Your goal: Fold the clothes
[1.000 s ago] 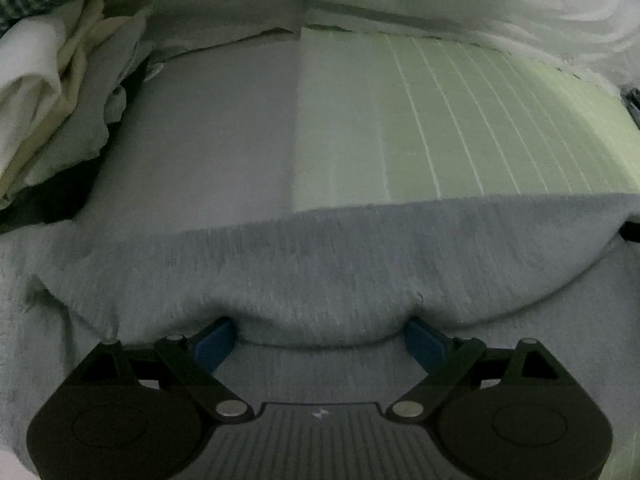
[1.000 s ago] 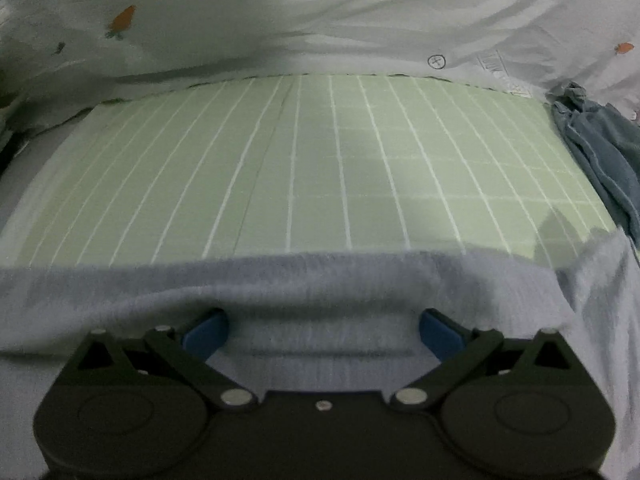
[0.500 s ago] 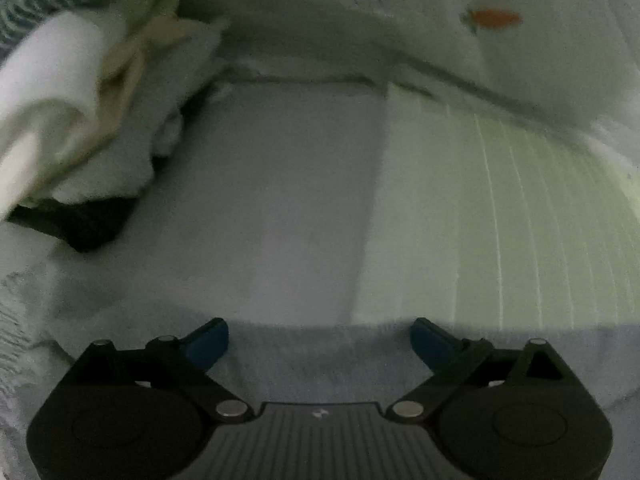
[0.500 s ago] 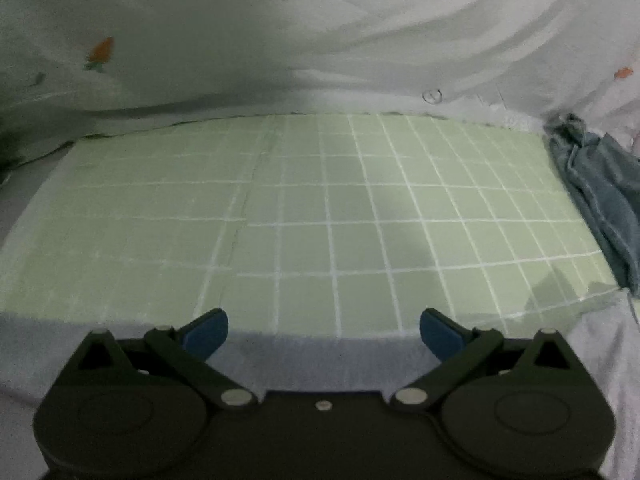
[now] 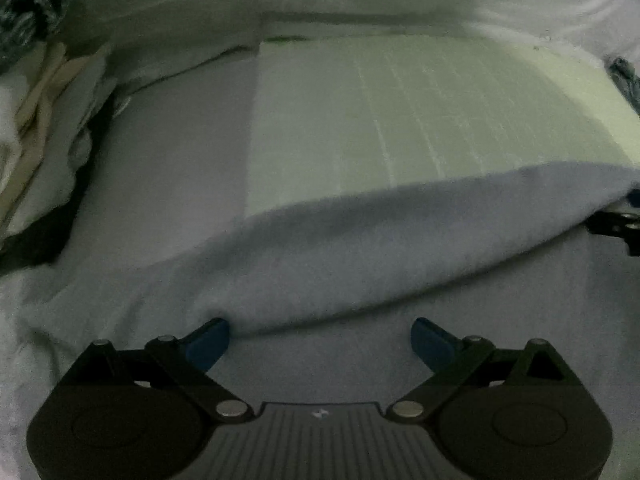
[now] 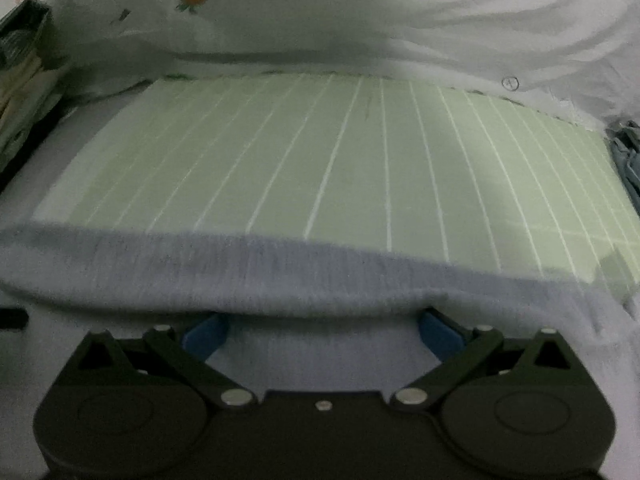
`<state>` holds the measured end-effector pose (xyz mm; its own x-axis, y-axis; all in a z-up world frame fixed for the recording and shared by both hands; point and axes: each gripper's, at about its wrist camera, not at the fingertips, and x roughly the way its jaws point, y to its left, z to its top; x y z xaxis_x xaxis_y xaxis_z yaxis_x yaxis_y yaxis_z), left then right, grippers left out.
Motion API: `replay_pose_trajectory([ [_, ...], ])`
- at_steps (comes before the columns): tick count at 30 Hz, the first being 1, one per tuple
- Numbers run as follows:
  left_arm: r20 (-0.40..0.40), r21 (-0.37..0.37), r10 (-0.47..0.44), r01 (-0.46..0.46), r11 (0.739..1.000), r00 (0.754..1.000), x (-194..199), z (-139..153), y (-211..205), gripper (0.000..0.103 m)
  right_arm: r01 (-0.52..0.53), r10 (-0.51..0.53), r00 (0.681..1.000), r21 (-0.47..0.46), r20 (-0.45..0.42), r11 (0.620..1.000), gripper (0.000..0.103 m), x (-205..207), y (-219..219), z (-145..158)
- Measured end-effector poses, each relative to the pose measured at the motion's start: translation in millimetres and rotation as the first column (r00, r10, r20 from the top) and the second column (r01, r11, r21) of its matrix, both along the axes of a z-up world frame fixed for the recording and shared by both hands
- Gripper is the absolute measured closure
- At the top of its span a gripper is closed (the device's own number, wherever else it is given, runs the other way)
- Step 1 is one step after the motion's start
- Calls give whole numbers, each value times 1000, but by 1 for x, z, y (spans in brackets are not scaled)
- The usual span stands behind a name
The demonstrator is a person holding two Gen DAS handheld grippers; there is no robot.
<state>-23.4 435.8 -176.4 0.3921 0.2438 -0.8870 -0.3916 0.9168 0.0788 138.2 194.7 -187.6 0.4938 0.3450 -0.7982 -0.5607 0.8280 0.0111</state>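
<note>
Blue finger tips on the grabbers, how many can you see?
4. The left gripper shows two blue fingertips, one each side; the right gripper shows two more. All touch the grey garment.

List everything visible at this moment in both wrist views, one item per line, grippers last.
Grey garment: one, pale grey, nearest both grippers, its edge lying over the mat.
Grid mat: one, light green with white lines, centre.
Printed sheet: one, white with small prints, behind the mat.
Clothes pile: one, white and cream, far left.
Blue-grey cloth: one, right of the mat.
Left gripper: black with blue pads, open.
Right gripper: same build, open.
</note>
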Motion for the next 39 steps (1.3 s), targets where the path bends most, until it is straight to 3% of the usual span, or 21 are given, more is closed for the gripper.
replay_pose_trajectory([
  [8, 52, -46, 113, -110, 993, 992, 40, -9, 32, 0, 19, -19, 1000, 33, 13, 999, 0, 42, 30, -5],
  [14, 56, -57, 242, -239, 969, 969, 35, -2, 46, 0, 76, -76, 997, 84, 2, 994, 0, 45, 17, 2],
  [18, 66, -112, 297, -289, 951, 952, 10, 8, 42, 0, 137, -138, 990, 113, -1, 984, 0, 27, -19, 13],
  [25, 26, -100, 161, -158, 982, 987, -21, 16, -18, 0, 295, -293, 956, 127, -30, 947, 0, -19, -105, 23],
  [30, -32, -104, 122, -125, 987, 992, -31, 10, -66, 0, 396, -395, 918, 129, -38, 909, 0, -36, -167, 26],
  [33, -83, -88, 151, -158, 984, 985, -37, 2, -85, 0, 427, -428, 904, 103, -8, 899, 0, -39, -200, 29],
  [39, -96, -97, 263, -272, 957, 960, -56, -4, -96, 0, 499, -502, 865, 85, 15, 862, 0, -21, -265, 27],
])
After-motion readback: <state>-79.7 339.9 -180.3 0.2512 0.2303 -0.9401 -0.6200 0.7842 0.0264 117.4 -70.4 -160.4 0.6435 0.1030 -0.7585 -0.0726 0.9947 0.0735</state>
